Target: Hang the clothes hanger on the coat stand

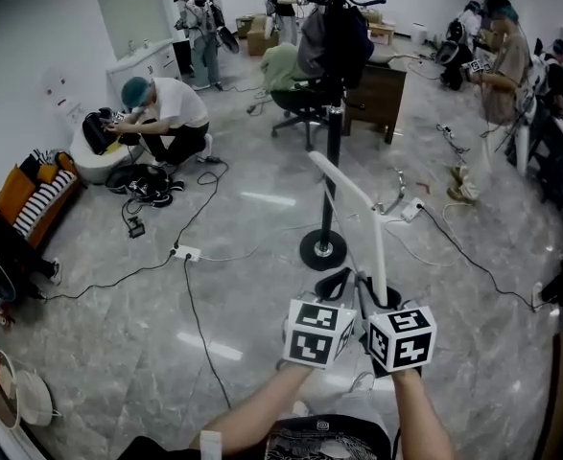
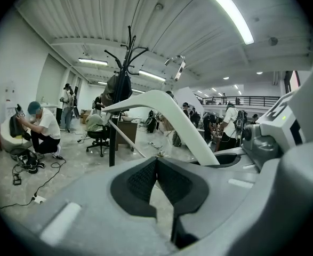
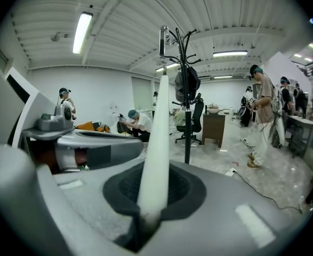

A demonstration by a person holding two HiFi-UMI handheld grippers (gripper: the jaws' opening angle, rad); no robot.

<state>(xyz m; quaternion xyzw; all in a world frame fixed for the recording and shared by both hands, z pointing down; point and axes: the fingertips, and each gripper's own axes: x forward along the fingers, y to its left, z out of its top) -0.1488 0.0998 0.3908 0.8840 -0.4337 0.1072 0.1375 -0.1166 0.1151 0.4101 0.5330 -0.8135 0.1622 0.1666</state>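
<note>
Right gripper point(image 3: 152, 199): jaws clamped on hanger point(image 3: 157, 127), which stands upright.
Left gripper point(image 2: 156, 181): jaws together, empty, just beside.
Stand point(image 3: 186, 116): ahead, well apart.
Handling: grip firmly, raise hook over a bare peg, lower gently.

Legible text: I find none in any view.

The left marker cube point(image 1: 317, 333) and the right marker cube point(image 1: 402, 337) carry black-and-white square patterns only, with no letters or digits I can make out.

Print on the dark garment point(image 1: 324, 441) at the bottom edge of the head view is too small and blurred for me to read.

Marks on the wall point(image 1: 60, 92) at the left are unreadable.

The white clothes hanger point(image 3: 156, 137) looks plain as far as I can tell.
</note>
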